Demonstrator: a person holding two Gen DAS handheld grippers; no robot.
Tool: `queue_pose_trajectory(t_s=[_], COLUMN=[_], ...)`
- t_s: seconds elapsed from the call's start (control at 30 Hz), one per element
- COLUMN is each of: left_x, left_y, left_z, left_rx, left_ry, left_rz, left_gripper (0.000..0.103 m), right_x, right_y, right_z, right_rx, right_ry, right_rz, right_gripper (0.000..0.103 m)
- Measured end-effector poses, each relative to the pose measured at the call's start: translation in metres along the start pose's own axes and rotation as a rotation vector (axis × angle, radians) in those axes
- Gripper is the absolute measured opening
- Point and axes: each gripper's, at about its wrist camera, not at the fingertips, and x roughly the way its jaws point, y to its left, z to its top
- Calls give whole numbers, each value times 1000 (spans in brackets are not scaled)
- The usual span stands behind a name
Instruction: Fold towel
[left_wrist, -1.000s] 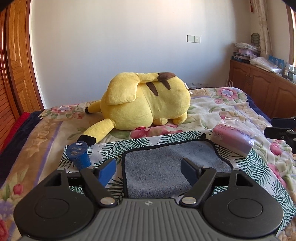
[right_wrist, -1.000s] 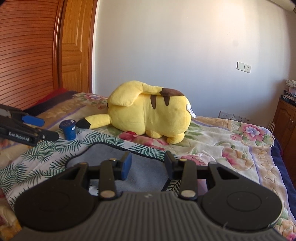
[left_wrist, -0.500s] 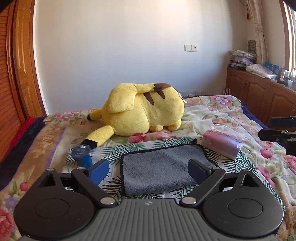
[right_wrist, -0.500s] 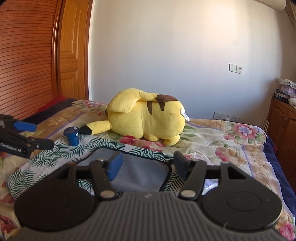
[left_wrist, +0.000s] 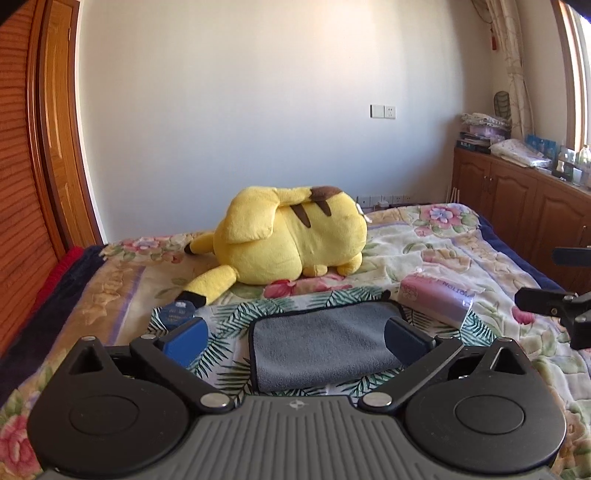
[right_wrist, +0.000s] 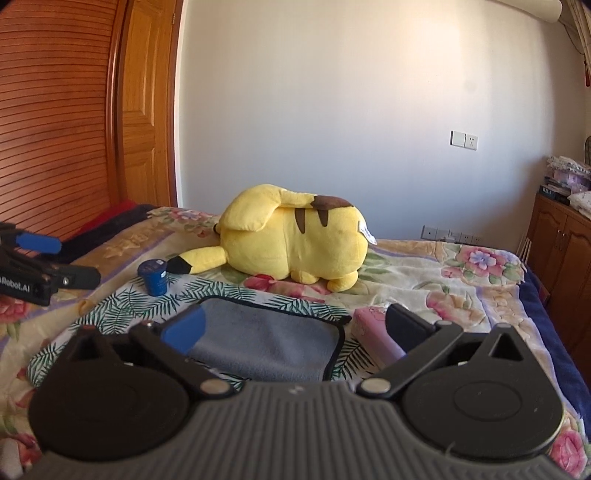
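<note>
A grey towel (left_wrist: 321, 345) with a dark hem lies folded flat on a palm-leaf cloth (left_wrist: 229, 314) on the bed; it also shows in the right wrist view (right_wrist: 266, 339). My left gripper (left_wrist: 295, 338) is open and empty, held above the towel's near edge. My right gripper (right_wrist: 291, 328) is open and empty, also above the near edge. Each gripper shows at the side of the other's view: the right one (left_wrist: 554, 299) and the left one (right_wrist: 40, 273).
A big yellow plush toy (left_wrist: 291, 240) lies behind the towel. A small blue jar (left_wrist: 177, 314) stands left of it and a pink packet (left_wrist: 436, 299) lies right of it. Wooden cabinets (left_wrist: 517, 206) line the right wall, a wooden wardrobe (right_wrist: 55, 110) the left.
Both grippers have opened wider and drawn back and up from the towel. The towel lies still on the cloth.
</note>
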Motion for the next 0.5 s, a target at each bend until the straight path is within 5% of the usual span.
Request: queue_pose_trajectory(t_s=[0.5], left_x=[-57], left_y=[-4], left_z=[-5], left_rx=[-33], left_ry=[-42], left_rz=[29], left_gripper=[87], right_x=[-43], right_y=[24], right_z=[1], right_rx=[-4], right_ry=[-34], right_rz=[29], right_gripper=[103])
